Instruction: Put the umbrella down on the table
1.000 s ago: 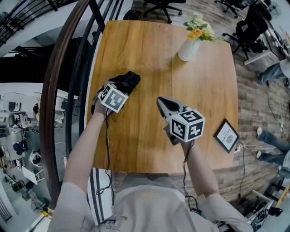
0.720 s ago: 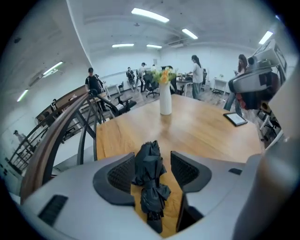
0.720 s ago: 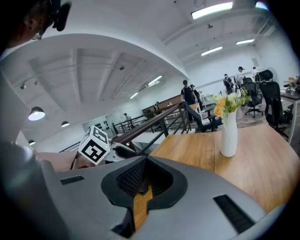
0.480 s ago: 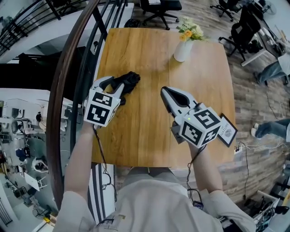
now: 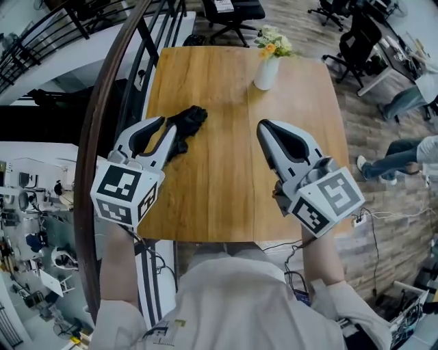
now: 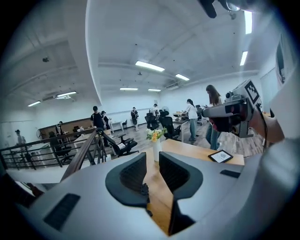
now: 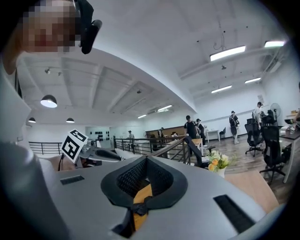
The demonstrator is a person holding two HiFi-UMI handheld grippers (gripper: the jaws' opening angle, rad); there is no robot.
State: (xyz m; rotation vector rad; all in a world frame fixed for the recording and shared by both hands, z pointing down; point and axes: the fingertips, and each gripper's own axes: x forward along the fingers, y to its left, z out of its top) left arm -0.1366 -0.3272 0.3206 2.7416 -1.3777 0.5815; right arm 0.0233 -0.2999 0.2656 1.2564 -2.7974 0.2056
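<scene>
We judge the task done: the black folded fabric umbrella [image 5: 186,124] lies near the left edge of the light wooden worktop [image 5: 226,82], while our left gripper [image 6: 152,155] has jaws just closing, narrowly apart and empty, and our right gripper [image 7: 146,158] has jaws clenched on nothing.

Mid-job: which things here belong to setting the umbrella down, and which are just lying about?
Job: umbrella, already lying on the table.
Lying about: vase of flowers, framed sign, office chair beyond the table.
</scene>
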